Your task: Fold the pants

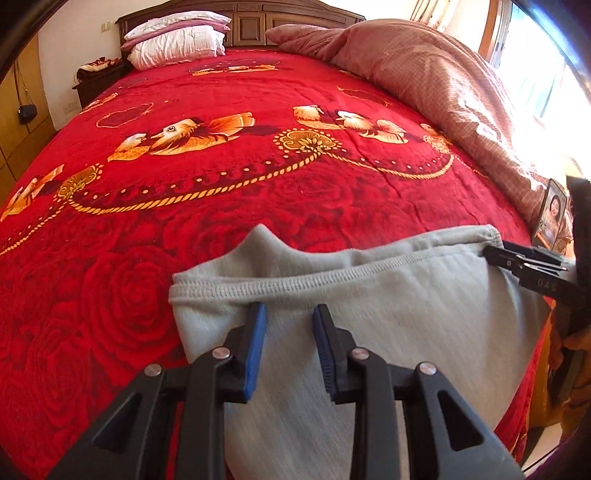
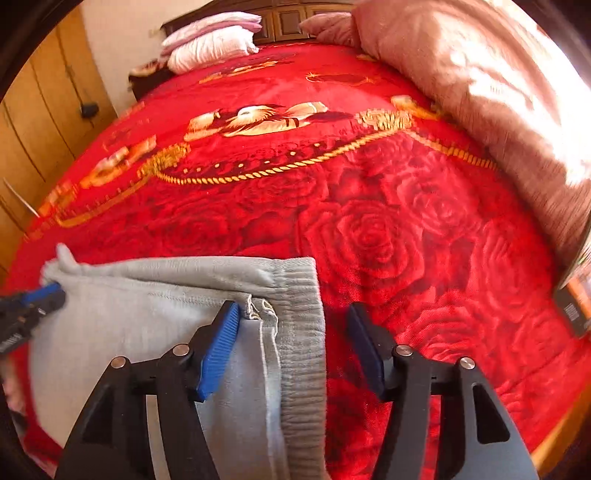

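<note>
A pair of light grey knitted fleece pants (image 1: 388, 314) is lying folded at the near edge of a bed, spread over a red plush blanket printed with roses, gold rope chains and ducks (image 1: 258, 177). The stitched hems of the legs are running across the top of the pile, while the ribbed elastic waistband (image 2: 303, 332) is forming its right-hand border and a small peak of cloth is standing up at the far edge.

The left gripper (image 1: 289, 314), a black hand-held tool with blue ribbed pads, is hovering over the pants near the stitched hem with its jaws parted by a narrow gap; cloth is showing between the pads, and neither pad is visibly pressing on it. The right gripper (image 2: 291, 314) is standing with its jaws wide apart, the left pad sitting at the frayed corner of the hem and the right pad hanging over bare blanket, with the waistband lying loose between them. In the left wrist view the right gripper's black fingers are resting at the pile's far right corner.

Beyond the pants, a rumpled pinkish-brown checked duvet (image 1: 424, 74) is lying heaped along the right side of the bed in strong sunlight. Stacked white and pink pillows (image 1: 177, 37) are leaning against a dark carved wooden headboard (image 1: 251, 18). A framed portrait photograph (image 1: 550, 218) is standing just off the bed's right edge, and yellow wooden wardrobe doors (image 2: 44, 122) are lining the left wall
</note>
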A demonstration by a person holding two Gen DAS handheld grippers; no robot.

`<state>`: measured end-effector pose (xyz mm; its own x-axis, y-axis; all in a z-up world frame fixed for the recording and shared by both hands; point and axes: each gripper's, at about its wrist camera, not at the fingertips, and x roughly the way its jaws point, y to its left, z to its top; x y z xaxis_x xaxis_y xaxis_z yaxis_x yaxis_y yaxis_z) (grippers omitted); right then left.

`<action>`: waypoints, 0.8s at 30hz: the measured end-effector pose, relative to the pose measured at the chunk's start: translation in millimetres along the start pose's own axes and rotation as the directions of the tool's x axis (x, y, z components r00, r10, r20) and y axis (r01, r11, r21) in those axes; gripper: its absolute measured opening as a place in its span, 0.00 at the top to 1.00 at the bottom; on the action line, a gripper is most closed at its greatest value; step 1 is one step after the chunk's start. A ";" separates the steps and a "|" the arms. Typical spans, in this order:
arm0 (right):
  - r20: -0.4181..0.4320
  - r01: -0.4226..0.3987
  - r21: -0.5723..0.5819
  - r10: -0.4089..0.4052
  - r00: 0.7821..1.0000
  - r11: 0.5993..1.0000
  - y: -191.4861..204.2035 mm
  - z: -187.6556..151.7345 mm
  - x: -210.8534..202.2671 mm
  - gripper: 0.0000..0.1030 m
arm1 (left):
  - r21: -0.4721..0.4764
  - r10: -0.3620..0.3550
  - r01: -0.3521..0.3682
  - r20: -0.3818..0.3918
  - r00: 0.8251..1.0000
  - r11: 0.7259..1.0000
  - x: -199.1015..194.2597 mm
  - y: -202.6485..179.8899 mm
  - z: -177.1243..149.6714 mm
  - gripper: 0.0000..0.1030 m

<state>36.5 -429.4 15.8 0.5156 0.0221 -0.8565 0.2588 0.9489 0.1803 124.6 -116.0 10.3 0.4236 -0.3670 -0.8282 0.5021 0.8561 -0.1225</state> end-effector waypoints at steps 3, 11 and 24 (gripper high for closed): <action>0.004 -0.052 0.043 0.051 0.999 0.998 -7.2 -0.2 -6.0 0.43 | -0.001 -0.008 0.008 -0.002 1.000 1.000 1.7 2.1 2.9 0.72; 0.018 -0.092 0.025 0.092 0.996 0.995 5.3 -12.5 -57.9 0.52 | -0.016 -0.022 0.022 -0.002 1.000 1.000 -21.6 2.4 -5.9 0.61; -0.017 0.048 -0.084 -0.049 0.999 0.995 17.9 -64.5 -50.1 0.48 | -0.059 0.003 -0.003 0.003 1.000 0.998 -50.3 8.2 -60.9 0.54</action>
<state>-37.4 -393.2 30.8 0.4884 -0.0196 -0.8724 0.2137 0.9720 0.0978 61.5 -68.4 17.6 0.4277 -0.3656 -0.8267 0.4554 0.8772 -0.1523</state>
